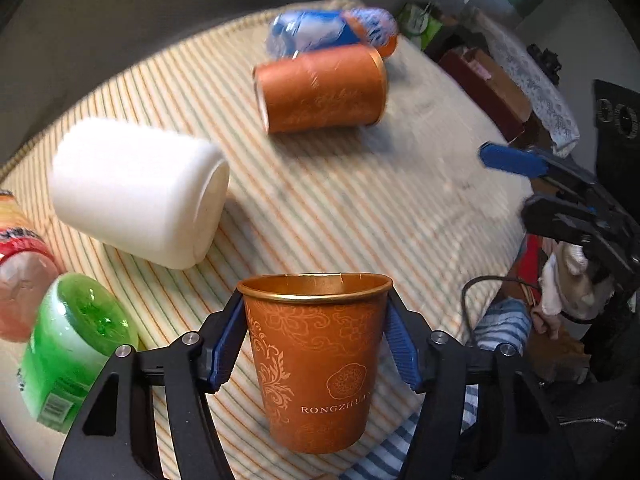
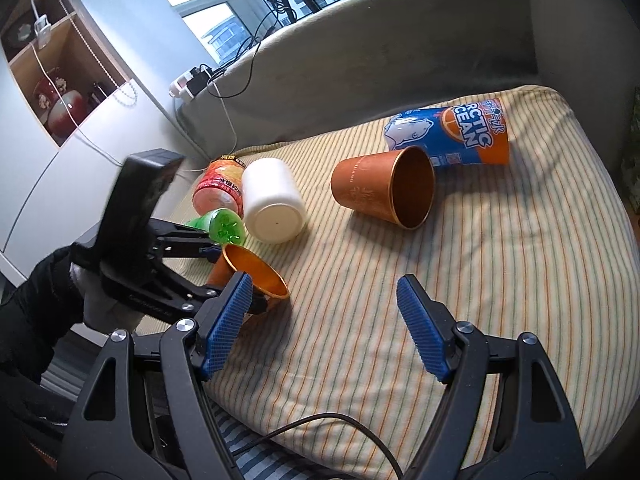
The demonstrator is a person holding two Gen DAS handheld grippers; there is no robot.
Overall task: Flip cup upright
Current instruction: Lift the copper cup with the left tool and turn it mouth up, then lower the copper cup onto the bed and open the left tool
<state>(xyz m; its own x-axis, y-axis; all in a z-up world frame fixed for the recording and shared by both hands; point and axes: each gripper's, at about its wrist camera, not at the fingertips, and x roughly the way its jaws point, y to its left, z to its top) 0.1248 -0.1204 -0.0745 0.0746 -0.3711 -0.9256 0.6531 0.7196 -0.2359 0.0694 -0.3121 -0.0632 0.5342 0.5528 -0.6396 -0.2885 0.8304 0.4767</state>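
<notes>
- Far left, left wrist view: red-labelled bottle (image 1: 18,264) and green bottle (image 1: 72,344) lying on the striped mattress (image 1: 320,216), white cup (image 1: 136,192) on its side just beyond, mouth turned right.
- Centre, same view: left claw (image 1: 314,344) clamped on the orange cup (image 1: 316,360), one blue pad on each flank under the rim.
- Cup mouth up in this view, gold rim on top, base lowest, lettering reading the right way; long axis close to vertical relative to the claw.
- Right wrist view: same orange cup (image 2: 250,276) near the mattress's left edge, mouth tipped up and toward that camera, so axis probably not fully vertical yet.
- Cannot tell whether the base touches the mattress.
- Judged mostly done: cup picked up and turned; left to do: levelling, setting down, release.
- Further right: second orange cup (image 1: 320,92) on its side, blue-and-orange cup (image 1: 332,32) behind it.
- Far right: right claw (image 2: 324,328) wide open, gripping nothing, well apart from the cups.
</notes>
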